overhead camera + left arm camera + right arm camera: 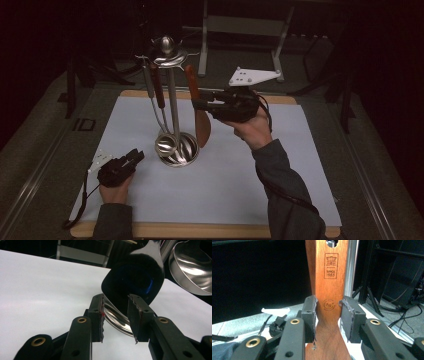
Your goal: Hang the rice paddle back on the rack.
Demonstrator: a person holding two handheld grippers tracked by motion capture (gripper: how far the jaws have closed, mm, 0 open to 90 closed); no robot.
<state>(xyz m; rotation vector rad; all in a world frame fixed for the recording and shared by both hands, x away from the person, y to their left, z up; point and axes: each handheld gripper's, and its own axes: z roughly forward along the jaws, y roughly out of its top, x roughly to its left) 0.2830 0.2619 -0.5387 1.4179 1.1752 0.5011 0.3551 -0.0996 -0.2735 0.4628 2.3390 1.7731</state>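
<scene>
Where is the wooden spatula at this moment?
In the high view the wooden spatula hangs upright right of the metal stand, clamped at its handle by the right gripper.

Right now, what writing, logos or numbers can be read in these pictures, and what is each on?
"SINCE 1983": burned into the wooden spatula handle, under a small pot-like logo whose fine lines are too small to read.
"Ag+": inside a circular mark lower on the same handle, between the right gripper jaws.
Steel utensil stand, ladle and white mat: no readable text.

Upright wooden spatula (329, 290) beside rack (172, 90)
</scene>
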